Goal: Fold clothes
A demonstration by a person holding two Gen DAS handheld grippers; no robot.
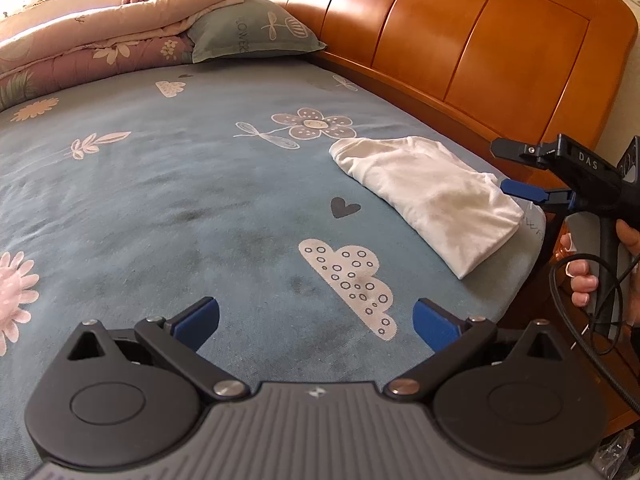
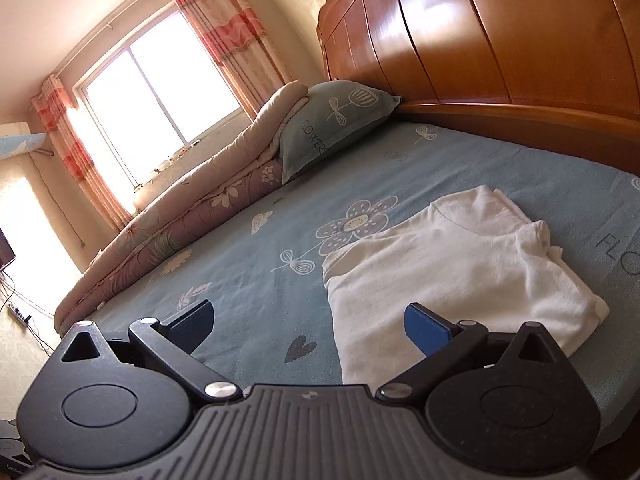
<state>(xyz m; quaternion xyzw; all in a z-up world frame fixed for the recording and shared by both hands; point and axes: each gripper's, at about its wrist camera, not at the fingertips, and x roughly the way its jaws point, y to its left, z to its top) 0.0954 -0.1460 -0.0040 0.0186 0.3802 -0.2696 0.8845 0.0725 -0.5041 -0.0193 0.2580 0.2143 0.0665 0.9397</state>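
Jaws stand wide apart on both grippers, each empty, above a blue bedsheet (image 1: 160, 208) printed with flowers, clouds and hearts. The left gripper (image 1: 316, 322) hovers over bare sheet near the bed's front edge; the right gripper (image 2: 310, 326) hangs just short of the near hem of a white shirt (image 2: 448, 276). The shirt lies to the right, close to the bed's right edge, already folded into a compact, several-layered rectangle with its neckline facing the far headboard (image 1: 460, 36). It looks light, soft and limp, likely to sag and unfold if lifted by one layer; pinching all layers together at a near corner or along the folded edge seems the safer hold. The cotton is faintly creased, its right side bunched unevenly. Farther off, a pillow (image 1: 252, 32) and rolled quilt (image 1: 100, 48) rest by the sunlit window (image 2: 160, 80).
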